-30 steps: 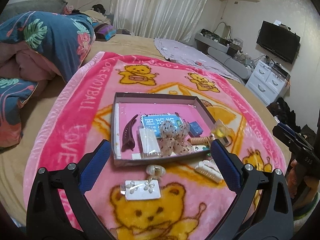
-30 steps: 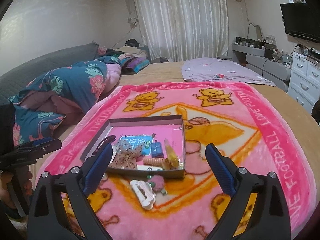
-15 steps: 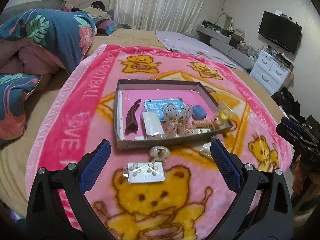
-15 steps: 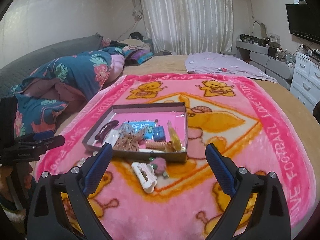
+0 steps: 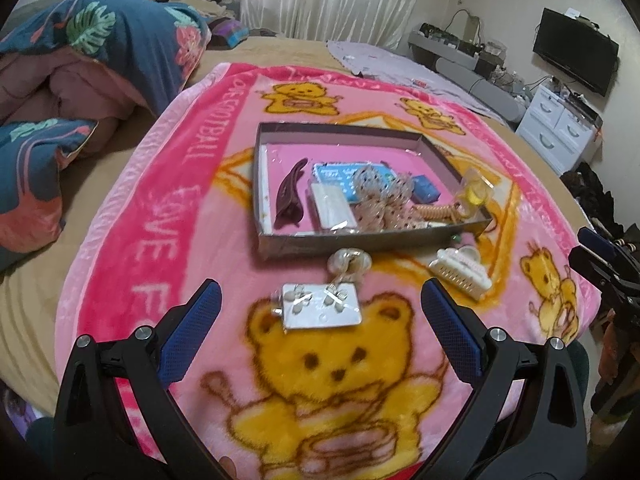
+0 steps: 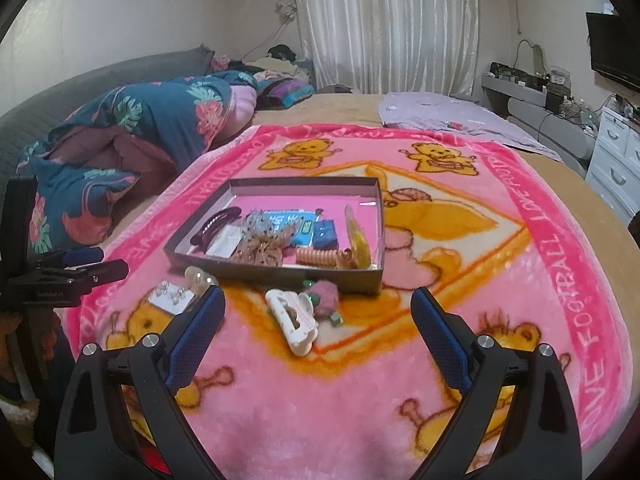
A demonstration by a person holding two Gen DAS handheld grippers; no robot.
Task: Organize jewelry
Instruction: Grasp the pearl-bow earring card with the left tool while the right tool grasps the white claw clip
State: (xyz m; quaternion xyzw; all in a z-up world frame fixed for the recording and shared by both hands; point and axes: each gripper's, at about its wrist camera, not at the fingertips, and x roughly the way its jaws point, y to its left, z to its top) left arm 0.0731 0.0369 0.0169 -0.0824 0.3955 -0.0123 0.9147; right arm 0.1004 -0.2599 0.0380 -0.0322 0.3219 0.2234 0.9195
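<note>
A: Left claw (image 5: 320, 312)?
B: Spread wide, holding nothing. Hovers above the pink bear blanket (image 5: 160, 216), just over the earring card (image 5: 320, 312).

A: Right claw (image 6: 318, 312)?
B: Also wide apart, empty. Hangs over the blanket's near edge, with the white claw clip (image 6: 294, 318) between the blue pads (image 6: 196, 336) in view, lying below them, not gripped.

A: Where the jewelry?
B: Mostly in the shallow cardboard box lid (image 5: 348, 130) on the blanket, on the bed. Inside, from the left wrist view: dark maroon hair clip (image 5: 290, 196) at the left, white packet (image 5: 332, 210) beside it, blue card (image 5: 344, 176) behind, polka-dot bow (image 5: 380, 200) in the middle, small blue box (image 5: 426, 192) to the right, coiled orange hair tie (image 5: 434, 212) near the front wall, yellow piece in clear wrap (image 5: 474, 194) leaning in the right corner.

A: Outside the lid?
B: Four things, all in front of the near wall. Earring card with flower-shaped studs flat on the bear print. Pearly ring-shaped piece (image 5: 350, 262) just behind it, close to the lid wall; touching or not, cannot tell. White claw clip further right, well apart from the card. Fuzzy pink piece with green bits (image 6: 326, 294), seen from the right wrist, just beside the clip and close to the lid.

A: Elsewhere?
B: Floral quilt (image 6: 160, 120) bunched at the left of the bed, white curtains (image 6: 380, 20) behind, television (image 5: 576, 56) on the right wall.
</note>
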